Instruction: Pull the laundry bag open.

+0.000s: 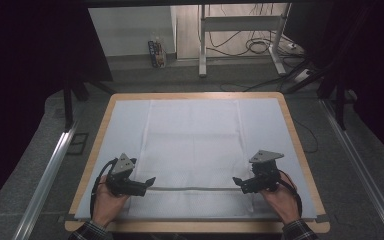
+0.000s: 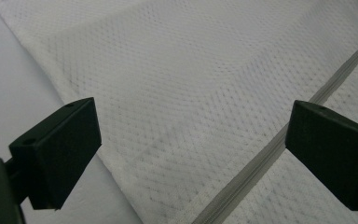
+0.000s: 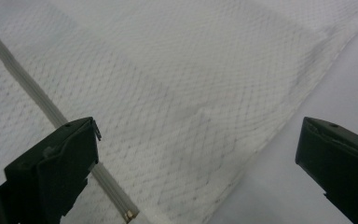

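White mesh laundry bag (image 1: 194, 155) lies flat on the pale table cover (image 1: 270, 125), its grey zipper (image 1: 195, 189) running straight across between the left gripper (image 1: 149, 183) and the right gripper (image 1: 237, 181), which face each other at the bag's two near side edges. Both pairs of jaws stand wide apart and hold nothing, each straddling the mesh with one jaw near the zipper's end. This looks like the approach before a grasp; next, each gripper likely needs to lower and pinch its edge at the zipper line.
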Demonstrator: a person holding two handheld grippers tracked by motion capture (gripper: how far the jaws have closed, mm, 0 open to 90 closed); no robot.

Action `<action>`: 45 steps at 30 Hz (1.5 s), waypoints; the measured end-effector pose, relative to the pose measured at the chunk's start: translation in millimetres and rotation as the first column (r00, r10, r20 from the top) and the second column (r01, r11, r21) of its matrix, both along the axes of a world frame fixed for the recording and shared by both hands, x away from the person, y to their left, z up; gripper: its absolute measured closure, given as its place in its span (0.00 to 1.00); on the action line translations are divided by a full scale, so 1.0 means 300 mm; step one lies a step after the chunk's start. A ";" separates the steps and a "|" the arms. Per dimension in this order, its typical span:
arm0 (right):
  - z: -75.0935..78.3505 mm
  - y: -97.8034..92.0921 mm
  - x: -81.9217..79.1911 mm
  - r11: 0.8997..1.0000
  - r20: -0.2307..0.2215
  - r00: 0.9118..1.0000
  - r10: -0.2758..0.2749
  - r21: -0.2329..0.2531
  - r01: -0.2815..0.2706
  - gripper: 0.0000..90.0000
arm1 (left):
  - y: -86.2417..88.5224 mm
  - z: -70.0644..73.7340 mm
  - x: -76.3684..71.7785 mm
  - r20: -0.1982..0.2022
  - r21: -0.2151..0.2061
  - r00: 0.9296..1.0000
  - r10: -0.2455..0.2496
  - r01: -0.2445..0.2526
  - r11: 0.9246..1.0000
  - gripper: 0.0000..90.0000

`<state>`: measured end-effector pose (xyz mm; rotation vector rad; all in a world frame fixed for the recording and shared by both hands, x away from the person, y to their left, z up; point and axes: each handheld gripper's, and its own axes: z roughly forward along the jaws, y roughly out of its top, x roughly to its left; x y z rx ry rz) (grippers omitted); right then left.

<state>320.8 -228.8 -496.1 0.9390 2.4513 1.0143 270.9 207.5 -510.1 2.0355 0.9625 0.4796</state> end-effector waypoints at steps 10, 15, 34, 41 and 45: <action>0.000 -0.005 -0.042 1.000 -0.052 0.999 0.004 0.003 -0.004 0.01 | -0.016 -0.003 -0.016 0.004 0.026 1.000 -0.015 0.015 1.000 0.04; -0.003 -0.016 -0.063 1.000 -0.074 0.997 -0.002 0.019 0.003 0.00 | -0.025 -0.001 -0.030 0.009 0.024 1.000 -0.019 0.018 1.000 0.04; 0.026 -0.086 -0.181 1.000 -0.122 0.992 0.017 -0.009 -0.018 0.58 | -0.075 0.004 -0.074 0.010 0.016 0.998 -0.067 0.067 0.998 0.04; 0.034 -0.097 -0.189 1.000 -0.091 0.995 0.031 0.003 -0.030 0.75 | -0.105 0.005 -0.083 0.005 -0.002 0.995 -0.103 0.103 0.995 0.05; 0.017 -0.077 -0.181 0.999 -0.107 0.994 0.039 -0.010 -0.040 0.73 | -0.129 0.003 -0.086 0.000 -0.005 0.992 -0.125 0.125 0.992 0.05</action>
